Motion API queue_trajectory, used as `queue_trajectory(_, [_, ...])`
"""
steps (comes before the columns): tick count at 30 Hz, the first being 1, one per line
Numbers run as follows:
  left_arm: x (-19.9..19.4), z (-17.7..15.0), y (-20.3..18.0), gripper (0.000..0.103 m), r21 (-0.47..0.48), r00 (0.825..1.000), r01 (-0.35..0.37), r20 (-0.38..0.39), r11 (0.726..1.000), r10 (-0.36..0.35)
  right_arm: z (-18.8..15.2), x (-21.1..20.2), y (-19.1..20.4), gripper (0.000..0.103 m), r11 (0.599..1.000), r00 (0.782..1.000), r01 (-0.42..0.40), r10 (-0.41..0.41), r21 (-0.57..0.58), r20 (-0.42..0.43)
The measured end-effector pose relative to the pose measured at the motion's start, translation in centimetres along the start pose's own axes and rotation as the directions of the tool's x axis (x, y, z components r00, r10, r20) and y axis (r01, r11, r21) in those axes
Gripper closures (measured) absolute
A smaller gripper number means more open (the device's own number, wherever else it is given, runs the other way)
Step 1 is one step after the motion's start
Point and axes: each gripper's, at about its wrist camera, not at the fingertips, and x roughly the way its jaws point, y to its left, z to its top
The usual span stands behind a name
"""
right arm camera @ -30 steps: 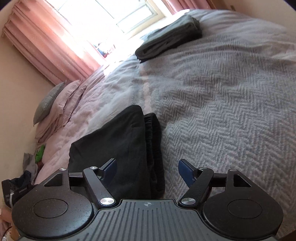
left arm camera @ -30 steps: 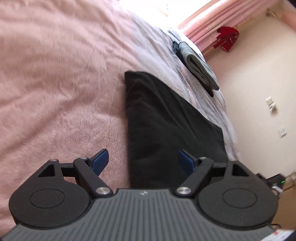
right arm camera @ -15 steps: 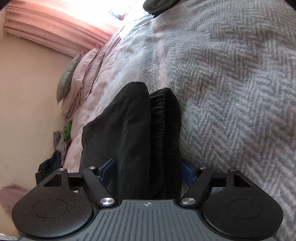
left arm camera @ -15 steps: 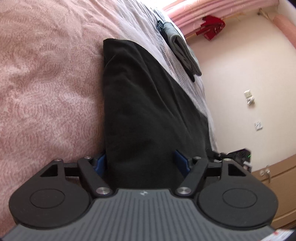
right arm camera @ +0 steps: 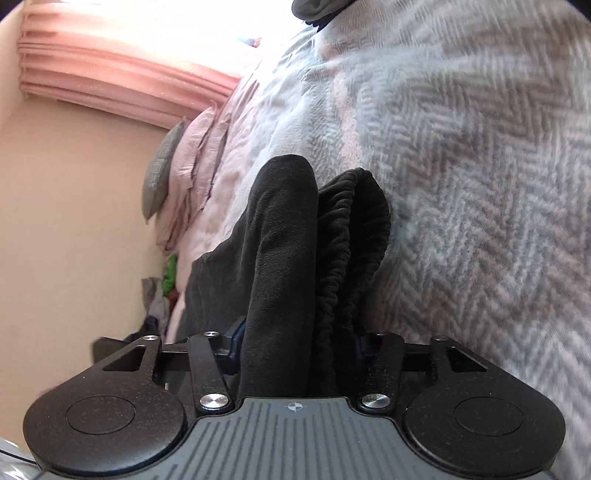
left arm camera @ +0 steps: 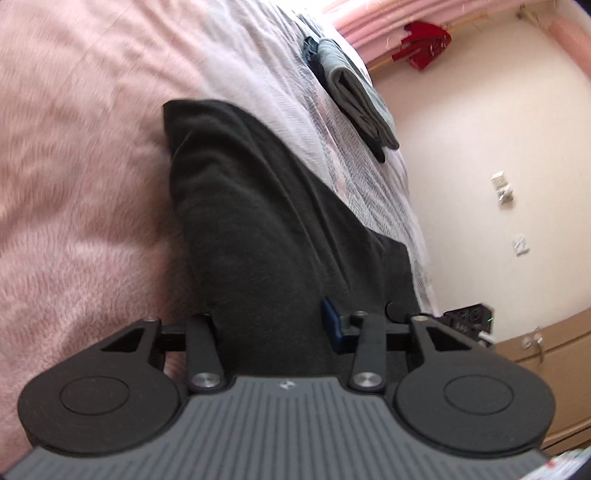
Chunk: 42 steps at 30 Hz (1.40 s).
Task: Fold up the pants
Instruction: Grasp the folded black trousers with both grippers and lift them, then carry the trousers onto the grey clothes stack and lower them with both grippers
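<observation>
both claws just closed, pinching the black pants (left arm camera: 266,229).

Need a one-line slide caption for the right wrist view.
Right gripper, jaws just closing, clamps the folded black pants at the elastic waistband end on a grey herringbone bedspread.

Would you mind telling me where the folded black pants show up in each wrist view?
Left wrist: black pants run from centre down between the left claw fingers.
Right wrist: pants lie centre, bunched in the right claw.
Shared landmark: the folded grey clothes farther up the bed.
</observation>
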Motion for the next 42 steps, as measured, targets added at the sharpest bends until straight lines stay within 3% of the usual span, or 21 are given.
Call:
queue_trajectory(2, [-0.9,1.3,-1.9,0.075,0.022,1.000,-0.014,-0.022,1.000,0.015,0.3,-1.1,1.7,0.060,0.999,1.000,0.031,-0.031,0.014,0.002])
queue_trajectory(10, [-1.6,8.8,-9.9,0.077,0.075,0.998,0.024,-0.066,0.997,-0.019,4.3,-6.8,7.3,0.061,0.988,0.996,0.061,-0.069,0.139,0.054])
queue_trajectory(17, [3.8,18.5,-16.4,0.077,0.141,0.997,0.070,-0.052,0.987,-0.063,14.6,-8.6,10.6,0.061,0.993,0.986,0.068,-0.083,0.100,0.146])
queue_trajectory(20, [7.8,23.4,-18.8,0.077,0.154,0.997,0.074,-0.038,0.985,-0.069,19.9,-9.4,9.7,0.061,0.993,0.981,0.063,-0.080,0.097,0.175])
queue_trajectory(27, [18.0,35.3,-24.7,0.077,0.225,0.995,0.089,0.022,0.970,-0.096,35.9,-10.5,6.5,0.061,0.998,0.968,0.059,-0.061,0.015,0.244])
queue_trajectory(33, [26.1,43.9,-26.5,0.077,0.256,0.992,0.096,0.060,0.962,-0.115,47.3,-9.9,3.9,0.061,0.996,0.952,0.076,-0.061,-0.036,0.301])
queue_trajectory(38, [31.1,47.8,-26.3,0.077,0.264,0.992,0.091,0.065,0.960,-0.112,53.1,-8.4,0.7,0.061,0.996,0.947,0.082,-0.066,-0.037,0.315])
queue_trajectory(42, [34.4,49.2,-24.9,0.077,0.262,0.994,0.082,0.043,0.961,-0.097,55.5,-6.9,-2.3,0.061,0.996,0.950,0.087,-0.078,-0.018,0.303])
